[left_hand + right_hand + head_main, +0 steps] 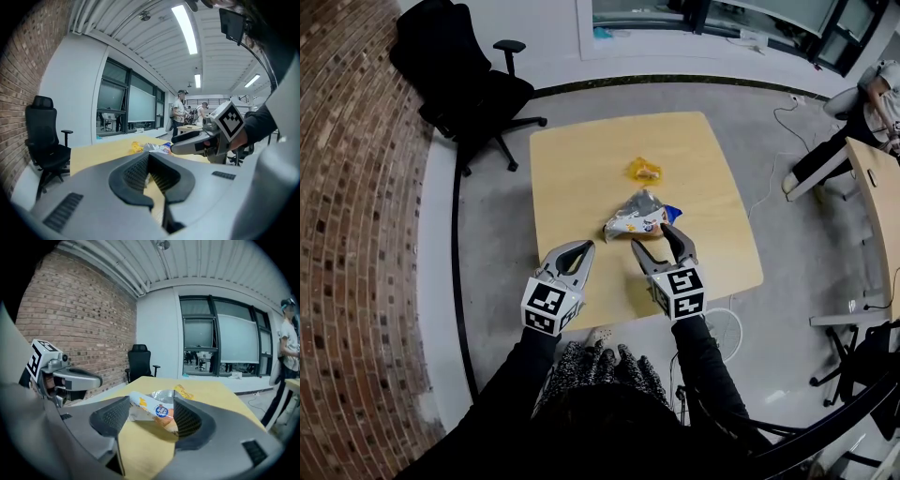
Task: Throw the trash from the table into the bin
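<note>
Table: square pale wood top [581, 169], mostly bare; its near edge runs under the person's forearms.
Trash, main item: a printed snack wrapper [636, 223] lies on the near-middle of the top, well in from every edge.
Trash, other: a crumpled silver piece [643, 200] touches the wrapper's far side. A small yellow piece [644, 170] lies apart, further toward the far edge.
Right gripper [658, 240]: fingers spread wide, low over the table. The wrapper's near end sits in the gap and the pads do not press it (the right finger is close to the wrapper's blue end; contact cannot be told).
Left gripper [572, 249]: fingertips together with nothing between them. It sits over the near-left part of the top, beside the right gripper and apart from the trash.
Open room: grey floor shows on all four sides of the table.
Obstructions: a black office chair [464, 80] stands off the far-left corner, near the curved brick wall [347, 234]. Another desk [877, 187] stands at the right, well apart.
</note>
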`<state>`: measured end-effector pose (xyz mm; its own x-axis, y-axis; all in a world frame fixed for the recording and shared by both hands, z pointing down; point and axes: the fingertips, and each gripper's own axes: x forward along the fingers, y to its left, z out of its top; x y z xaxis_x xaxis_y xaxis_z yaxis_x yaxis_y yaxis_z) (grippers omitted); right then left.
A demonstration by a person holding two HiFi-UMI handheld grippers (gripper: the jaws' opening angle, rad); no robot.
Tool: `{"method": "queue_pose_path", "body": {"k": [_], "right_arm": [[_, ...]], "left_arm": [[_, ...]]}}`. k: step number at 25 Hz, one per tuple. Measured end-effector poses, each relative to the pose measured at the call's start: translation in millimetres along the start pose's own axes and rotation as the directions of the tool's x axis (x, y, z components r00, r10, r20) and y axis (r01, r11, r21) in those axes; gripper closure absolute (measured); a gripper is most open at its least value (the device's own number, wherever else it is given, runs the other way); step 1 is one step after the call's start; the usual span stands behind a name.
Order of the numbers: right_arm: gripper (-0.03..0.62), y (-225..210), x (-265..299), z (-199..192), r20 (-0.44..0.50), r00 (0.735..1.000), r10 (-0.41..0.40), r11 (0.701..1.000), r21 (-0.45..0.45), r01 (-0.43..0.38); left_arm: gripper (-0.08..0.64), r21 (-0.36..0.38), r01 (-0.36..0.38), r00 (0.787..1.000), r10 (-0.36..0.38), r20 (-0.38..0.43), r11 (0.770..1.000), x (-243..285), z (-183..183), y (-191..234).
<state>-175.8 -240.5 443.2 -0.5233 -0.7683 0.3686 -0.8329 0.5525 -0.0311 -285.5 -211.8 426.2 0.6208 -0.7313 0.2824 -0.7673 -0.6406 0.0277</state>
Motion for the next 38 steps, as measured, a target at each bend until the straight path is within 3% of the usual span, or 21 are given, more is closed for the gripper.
{"method": "queue_pose_path", "body": {"k": [5, 9, 26, 32, 38], "right_arm": [[0.298, 5, 14, -1, -0.051, 0.999, -0.003, 0.992, -0.126, -0.003], [0.298, 6, 23, -7, -0.105, 0.994, -0.029, 0.968, -0.249, 0.002], [0.309, -3, 58, -35, -0.224, 0.974, -0.035, 0.967, -0.256, -0.024], [0.575, -15, 56, -41, -0.243, 0.968, -0.071, 0.970, -0.243, 0.010], [0.581, -18, 50, -36, -0.227, 0.971, -0.073, 0.972, -0.233, 0.018]], "left_arm": [[0.572, -0.005, -0.004, 1.000, 0.004, 0.000, 1.000, 1, 0, 9], [0.572, -0.010, -0.006, 1.000, 0.006, -0.002, 1.000, 2, -2, 14], [0.572, -0.045, 0.002, 1.000, -0.003, -0.022, 0.999, 11, -12, 39], [0.572, -0.036, 0.020, 0.999, -0.021, -0.025, 0.999, 18, -11, 39], [0.572, -0.029, 0.041, 0.999, -0.042, -0.017, 0.999, 25, -6, 33]]}}
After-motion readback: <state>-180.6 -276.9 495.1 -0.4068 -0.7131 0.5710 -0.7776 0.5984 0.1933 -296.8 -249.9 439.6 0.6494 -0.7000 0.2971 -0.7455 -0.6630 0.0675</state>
